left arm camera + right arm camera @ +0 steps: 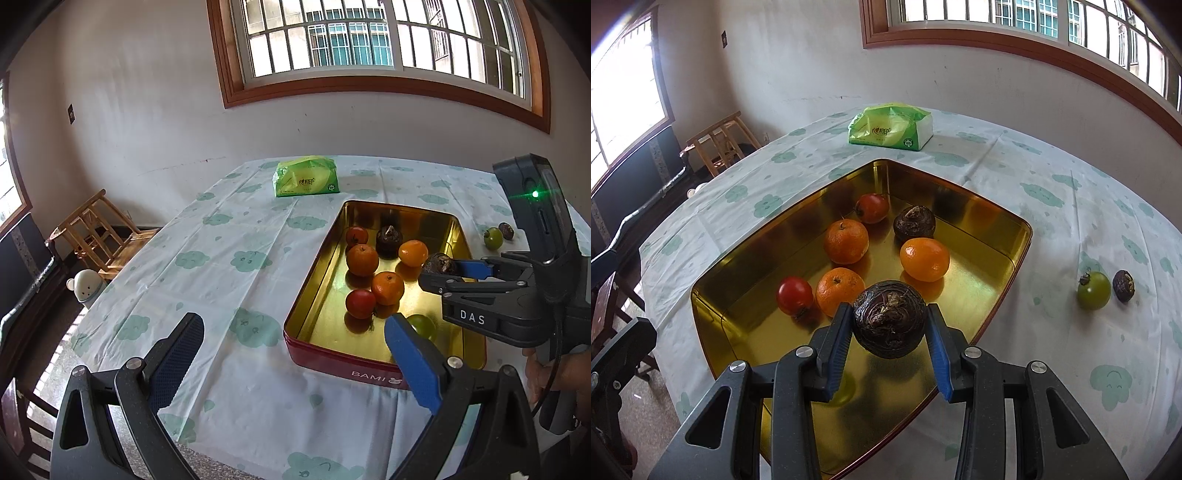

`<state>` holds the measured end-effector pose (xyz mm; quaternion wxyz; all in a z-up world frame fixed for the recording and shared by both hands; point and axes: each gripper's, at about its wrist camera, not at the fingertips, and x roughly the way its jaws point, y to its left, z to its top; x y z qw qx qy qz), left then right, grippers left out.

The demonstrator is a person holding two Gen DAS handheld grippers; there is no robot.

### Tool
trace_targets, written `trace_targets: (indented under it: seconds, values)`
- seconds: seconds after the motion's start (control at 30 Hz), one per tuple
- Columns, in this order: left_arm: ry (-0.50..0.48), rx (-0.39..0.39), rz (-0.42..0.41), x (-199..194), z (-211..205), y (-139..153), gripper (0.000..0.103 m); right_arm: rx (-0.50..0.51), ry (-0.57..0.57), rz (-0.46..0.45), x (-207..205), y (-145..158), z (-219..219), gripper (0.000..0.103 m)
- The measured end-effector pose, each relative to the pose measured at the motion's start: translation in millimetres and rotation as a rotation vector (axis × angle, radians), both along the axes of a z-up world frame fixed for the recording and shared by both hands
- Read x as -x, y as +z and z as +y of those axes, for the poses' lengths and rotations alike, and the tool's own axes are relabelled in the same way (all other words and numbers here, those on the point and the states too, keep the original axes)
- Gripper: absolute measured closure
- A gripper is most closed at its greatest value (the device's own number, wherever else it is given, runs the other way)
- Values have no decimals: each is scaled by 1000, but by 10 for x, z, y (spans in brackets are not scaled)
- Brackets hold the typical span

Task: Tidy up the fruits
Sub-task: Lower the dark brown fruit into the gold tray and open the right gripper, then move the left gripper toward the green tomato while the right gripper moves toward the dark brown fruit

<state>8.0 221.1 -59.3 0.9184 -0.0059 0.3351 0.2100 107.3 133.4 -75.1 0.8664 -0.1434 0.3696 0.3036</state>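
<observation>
A gold-lined red tin (pixel 317 295) (pixel 982 210) sits on the table and holds three oranges (pixel 846 240), two red tomatoes (pixel 795 294), a dark brown water chestnut (pixel 914 221) and a green tomato (pixel 423 325). My right gripper (pixel 889 325) (pixel 439 271) is shut on another dark water chestnut (pixel 891 319) (pixel 439 263) and holds it above the tin's right side. My left gripper (pixel 291 354) is open and empty, above the tin's near left corner. A green tomato (pixel 1093 290) (pixel 493 238) and a small water chestnut (pixel 1123 285) (pixel 506 230) lie on the cloth to the right of the tin.
A green tissue pack (pixel 306 181) (pixel 891 127) lies behind the tin. The round table wears a white cloth with green cloud prints (pixel 229 258). A wooden chair (pixel 99 232) and a small white bin (pixel 86 286) stand left of the table, by the wall.
</observation>
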Motion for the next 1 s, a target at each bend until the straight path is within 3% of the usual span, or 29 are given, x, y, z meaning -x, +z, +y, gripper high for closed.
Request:
trace_targets:
  seconds: [0.73,1.0]
  values:
    - [0,-7,2,18,-25,-28,5,-85,16,-63,51,206,-57,61]
    - [0,-16,-2,70,-89,10,5,-147,-29,-87,207,257,-584,58]
